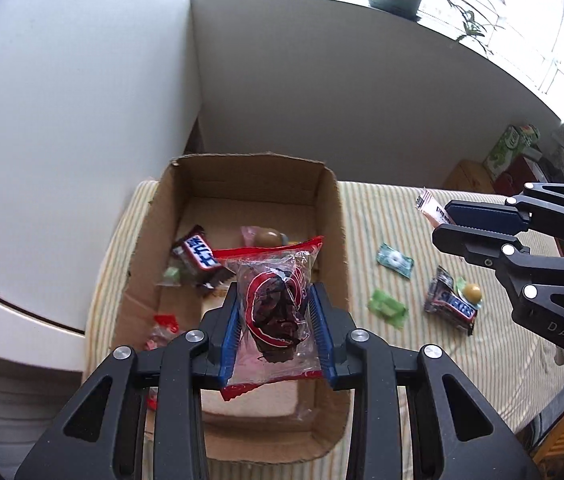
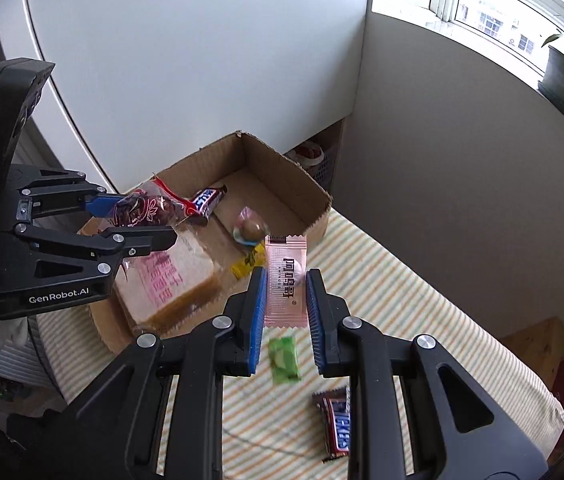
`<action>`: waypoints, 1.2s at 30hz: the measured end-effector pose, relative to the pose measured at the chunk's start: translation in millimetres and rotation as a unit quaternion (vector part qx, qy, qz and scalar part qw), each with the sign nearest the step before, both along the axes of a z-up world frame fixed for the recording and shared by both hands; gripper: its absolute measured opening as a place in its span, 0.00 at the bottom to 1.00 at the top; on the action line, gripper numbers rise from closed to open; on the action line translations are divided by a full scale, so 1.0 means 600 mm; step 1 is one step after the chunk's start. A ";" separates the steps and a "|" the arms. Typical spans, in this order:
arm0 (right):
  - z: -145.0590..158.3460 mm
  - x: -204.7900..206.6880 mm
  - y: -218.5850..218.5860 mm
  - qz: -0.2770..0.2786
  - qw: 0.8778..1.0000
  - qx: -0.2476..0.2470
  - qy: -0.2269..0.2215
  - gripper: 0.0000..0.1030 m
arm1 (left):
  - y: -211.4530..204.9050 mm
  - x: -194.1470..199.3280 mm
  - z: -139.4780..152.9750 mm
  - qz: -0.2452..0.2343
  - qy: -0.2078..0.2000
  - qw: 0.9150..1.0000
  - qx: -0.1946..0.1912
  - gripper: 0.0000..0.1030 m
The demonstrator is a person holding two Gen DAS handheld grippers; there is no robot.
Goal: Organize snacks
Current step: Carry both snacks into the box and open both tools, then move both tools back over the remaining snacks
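Note:
My left gripper is shut on a clear and red packet of dark dried fruit and holds it above the open cardboard box. The same packet shows in the right wrist view, held in the left gripper. The box holds a Snickers bar, a round candy and other wrapped snacks. My right gripper is shut on a pink wrapped snack, just right of the box; it also shows in the left wrist view.
On the striped cloth lie a green mint packet, a light green candy, a Snickers bar and a round candy. The white wall stands behind the box. Clutter sits at the far right.

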State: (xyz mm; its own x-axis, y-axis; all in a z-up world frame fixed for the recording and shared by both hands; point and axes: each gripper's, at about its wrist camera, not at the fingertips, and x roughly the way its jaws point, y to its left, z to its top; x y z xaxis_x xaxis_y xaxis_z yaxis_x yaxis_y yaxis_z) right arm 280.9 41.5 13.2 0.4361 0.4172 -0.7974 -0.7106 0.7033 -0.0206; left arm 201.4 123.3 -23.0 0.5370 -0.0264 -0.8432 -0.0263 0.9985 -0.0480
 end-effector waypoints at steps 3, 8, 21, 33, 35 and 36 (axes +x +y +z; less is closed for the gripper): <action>-0.018 0.026 0.034 -0.002 1.000 -0.002 0.006 0.20 | 0.026 0.020 -0.010 0.018 0.003 1.000 -0.005 0.30; -0.045 0.056 0.066 -0.008 1.000 0.001 0.020 0.20 | 0.054 0.047 -0.031 0.033 0.012 0.999 -0.013 0.30; -0.037 0.059 0.043 -0.028 1.000 0.012 0.003 0.60 | 0.078 0.055 -0.042 0.063 0.022 0.998 -0.019 0.45; 0.008 -0.041 -0.098 -0.084 0.994 0.063 -0.031 0.80 | 0.013 -0.067 0.042 0.047 -0.064 0.997 0.001 0.45; 0.012 -0.066 -0.127 -0.094 0.992 0.066 -0.045 0.80 | -0.002 -0.089 0.047 0.038 -0.075 0.996 -0.003 0.45; 0.013 -0.078 -0.140 -0.099 0.991 0.067 -0.051 0.80 | -0.008 -0.098 0.045 0.029 -0.078 0.996 -0.009 0.45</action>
State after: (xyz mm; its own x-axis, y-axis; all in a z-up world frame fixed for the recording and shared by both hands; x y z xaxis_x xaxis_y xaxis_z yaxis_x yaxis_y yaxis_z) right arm 234.2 -42.7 21.0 0.5952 0.4146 -0.6883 -0.5567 0.8305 0.0189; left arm 142.7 118.3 4.2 0.6627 -0.0055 -0.7489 -0.0751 0.9945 -0.0737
